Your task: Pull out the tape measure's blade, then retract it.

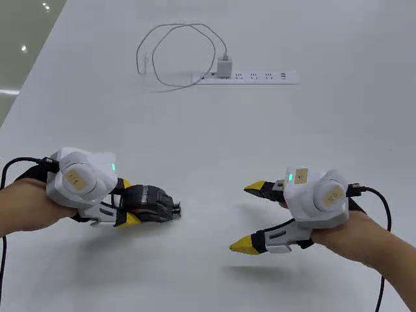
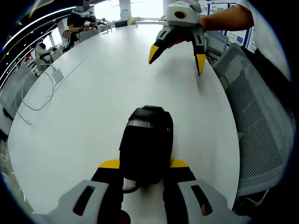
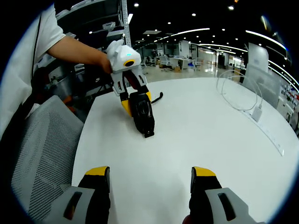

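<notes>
white table (image 1: 273, 143) bears tape measure (image 1: 151, 203) clamped between left fingers (image 2: 110, 164).

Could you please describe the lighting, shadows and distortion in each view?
Head view: sharp, evenly lit, soft shadows under the left gripper and right gripper. Left gripper view: fisheye curves the table; the tape measure looks dark. Right gripper view: ceiling lights flare.
</notes>
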Tool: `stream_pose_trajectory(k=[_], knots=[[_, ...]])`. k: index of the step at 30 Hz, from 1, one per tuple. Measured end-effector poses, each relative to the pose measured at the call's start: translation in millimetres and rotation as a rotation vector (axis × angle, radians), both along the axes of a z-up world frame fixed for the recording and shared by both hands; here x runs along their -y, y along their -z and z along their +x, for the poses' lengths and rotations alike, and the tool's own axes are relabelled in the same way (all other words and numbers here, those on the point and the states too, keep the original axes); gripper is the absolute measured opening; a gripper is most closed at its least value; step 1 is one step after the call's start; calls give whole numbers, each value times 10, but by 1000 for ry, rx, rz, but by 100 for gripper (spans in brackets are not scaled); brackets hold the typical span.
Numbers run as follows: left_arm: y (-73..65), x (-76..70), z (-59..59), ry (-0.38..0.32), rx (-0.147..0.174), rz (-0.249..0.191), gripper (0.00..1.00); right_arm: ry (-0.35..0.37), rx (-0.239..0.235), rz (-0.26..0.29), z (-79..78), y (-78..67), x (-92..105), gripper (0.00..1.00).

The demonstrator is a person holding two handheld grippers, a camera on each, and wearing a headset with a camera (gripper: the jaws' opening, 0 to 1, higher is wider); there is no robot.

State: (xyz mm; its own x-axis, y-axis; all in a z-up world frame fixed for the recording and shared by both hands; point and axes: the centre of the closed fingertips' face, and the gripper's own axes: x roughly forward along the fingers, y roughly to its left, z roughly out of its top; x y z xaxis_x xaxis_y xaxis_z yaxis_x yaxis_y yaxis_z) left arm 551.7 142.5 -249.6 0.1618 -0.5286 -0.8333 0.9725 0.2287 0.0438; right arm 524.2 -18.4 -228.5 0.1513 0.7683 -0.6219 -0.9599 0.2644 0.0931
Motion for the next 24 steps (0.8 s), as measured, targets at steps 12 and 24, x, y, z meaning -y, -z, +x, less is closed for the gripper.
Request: stream_pose_trajectory(k=[12,24], knots=[[-6,9,-2,-4,1,0,27,-30,-3,20,56,26,-201,63],[-10,11,-9,-9,-7,5,27,-57,-5,33,95,153,-416,58]])
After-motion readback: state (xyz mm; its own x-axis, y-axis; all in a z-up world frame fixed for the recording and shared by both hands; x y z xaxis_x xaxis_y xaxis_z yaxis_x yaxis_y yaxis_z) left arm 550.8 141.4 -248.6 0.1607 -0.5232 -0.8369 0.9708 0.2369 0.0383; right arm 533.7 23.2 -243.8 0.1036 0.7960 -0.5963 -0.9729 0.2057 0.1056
